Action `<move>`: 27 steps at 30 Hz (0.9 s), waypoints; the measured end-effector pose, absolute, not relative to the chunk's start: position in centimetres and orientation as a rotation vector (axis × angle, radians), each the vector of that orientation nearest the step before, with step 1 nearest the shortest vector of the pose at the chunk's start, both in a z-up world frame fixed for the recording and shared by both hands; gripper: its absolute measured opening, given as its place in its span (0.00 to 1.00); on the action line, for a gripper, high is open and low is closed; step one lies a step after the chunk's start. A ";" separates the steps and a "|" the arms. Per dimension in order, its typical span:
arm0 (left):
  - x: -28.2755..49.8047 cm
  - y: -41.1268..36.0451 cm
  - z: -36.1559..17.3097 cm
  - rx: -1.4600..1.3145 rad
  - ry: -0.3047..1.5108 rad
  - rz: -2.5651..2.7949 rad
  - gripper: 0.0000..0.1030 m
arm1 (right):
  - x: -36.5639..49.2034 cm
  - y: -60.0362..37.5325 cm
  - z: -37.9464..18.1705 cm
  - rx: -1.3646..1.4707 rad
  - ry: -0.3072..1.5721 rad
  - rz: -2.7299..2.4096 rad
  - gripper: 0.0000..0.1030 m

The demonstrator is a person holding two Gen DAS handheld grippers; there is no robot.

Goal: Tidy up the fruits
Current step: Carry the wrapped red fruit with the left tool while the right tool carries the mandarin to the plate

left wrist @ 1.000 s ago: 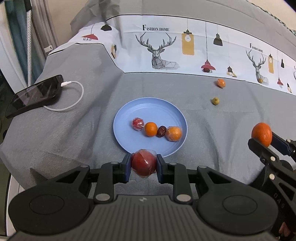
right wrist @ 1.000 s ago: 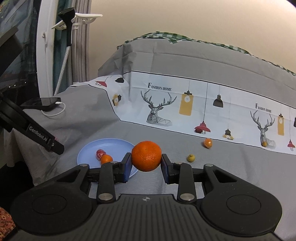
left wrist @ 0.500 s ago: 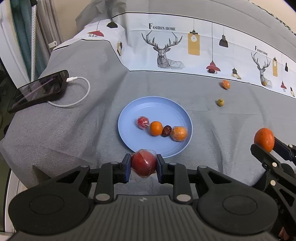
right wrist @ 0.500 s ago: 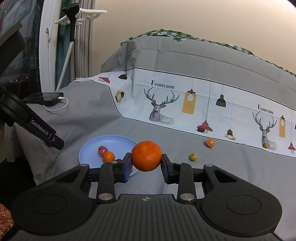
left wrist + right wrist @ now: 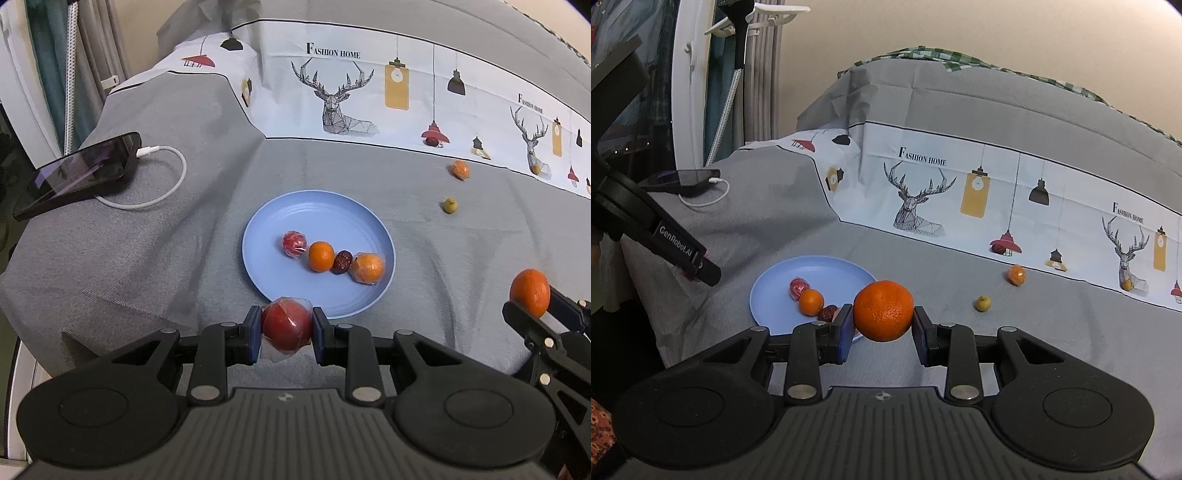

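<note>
I see a grey cloth (image 5: 147, 258) covering the table, with a white band of printed deer and lamps across its far side. On it sits a blue plate (image 5: 317, 218) holding a row of four: a wrapped red fruit (image 5: 294, 243), a small orange (image 5: 321, 256), a dark date (image 5: 342, 261) and a wrapped orange (image 5: 368, 268). A black phone (image 5: 79, 171) lies at the far left of the cloth with a white cable (image 5: 162, 177) plugged in. My left gripper (image 5: 286, 332) has its fingers clamped on a wrapped tomato (image 5: 287, 325), just at the plate's near rim. My right gripper (image 5: 882, 325) grips a big orange (image 5: 883, 310) to the right of the plate, above the cloth. Farther right on the cloth lie a wrapped mandarin (image 5: 460, 170) and a small green fruit (image 5: 450, 205), well apart from the plate.
</note>
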State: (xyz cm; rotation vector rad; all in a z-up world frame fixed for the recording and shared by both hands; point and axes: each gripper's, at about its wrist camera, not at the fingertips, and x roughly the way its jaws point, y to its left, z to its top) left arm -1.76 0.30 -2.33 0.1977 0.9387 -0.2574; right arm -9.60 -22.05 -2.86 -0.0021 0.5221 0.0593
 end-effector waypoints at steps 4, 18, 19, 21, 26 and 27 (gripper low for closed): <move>-1.1 0.5 -2.5 0.188 0.940 -0.254 0.29 | -9.1 -21.7 -3.0 -0.010 0.535 0.059 0.34; 1.1 0.7 -2.8 0.172 0.945 -0.236 0.29 | -7.0 -21.4 -3.7 -0.009 0.564 0.088 0.34; 1.2 0.6 -2.9 0.173 0.947 -0.234 0.29 | -6.8 -21.4 -3.7 -0.008 0.566 0.088 0.34; 1.5 0.5 -3.1 0.173 0.952 -0.233 0.29 | -6.5 -21.3 -3.9 -0.003 0.572 0.091 0.34; 2.3 0.2 -3.7 0.181 0.966 -0.230 0.29 | -5.5 -21.0 -4.4 0.000 0.588 0.101 0.34; 2.6 0.1 -3.9 0.182 0.970 -0.228 0.29 | -5.3 -20.9 -4.5 0.000 0.591 0.104 0.34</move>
